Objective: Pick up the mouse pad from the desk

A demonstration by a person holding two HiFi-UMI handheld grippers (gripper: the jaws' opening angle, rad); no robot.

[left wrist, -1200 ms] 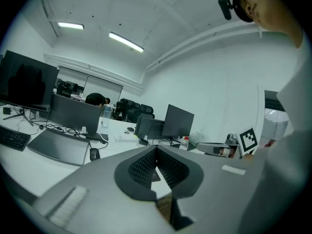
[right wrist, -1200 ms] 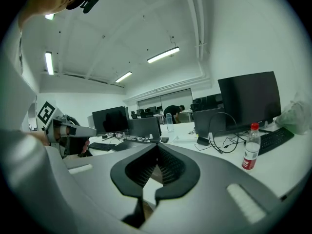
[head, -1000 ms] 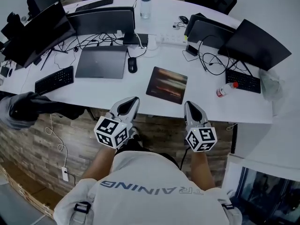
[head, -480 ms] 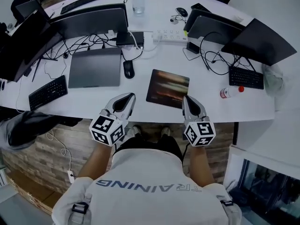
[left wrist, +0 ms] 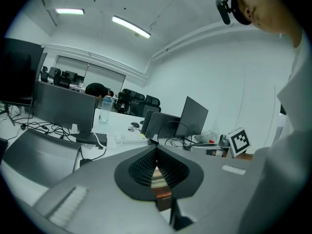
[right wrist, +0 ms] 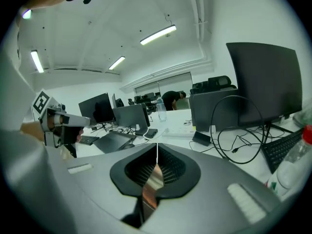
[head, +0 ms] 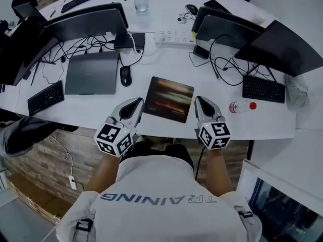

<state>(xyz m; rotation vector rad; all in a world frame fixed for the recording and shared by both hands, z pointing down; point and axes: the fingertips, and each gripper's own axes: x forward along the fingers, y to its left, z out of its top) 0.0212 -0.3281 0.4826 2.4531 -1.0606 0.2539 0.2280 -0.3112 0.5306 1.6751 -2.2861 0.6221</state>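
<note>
You moved forward: left gripper [head: 135, 104] and right gripper [head: 200, 102], both closed and empty, now flank the mouse pad [head: 169, 99], perhaps touching it.

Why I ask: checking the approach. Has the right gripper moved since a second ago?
Yes. The right gripper has moved forward, now alongside the right edge of the mouse pad; earlier it only reached its near corner.

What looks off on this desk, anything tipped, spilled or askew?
A small red-capped bottle lies on its side right of the mouse pad, beside the right keyboard. The mouse pad sits slightly askew to the desk edge. No spill visible.
</note>
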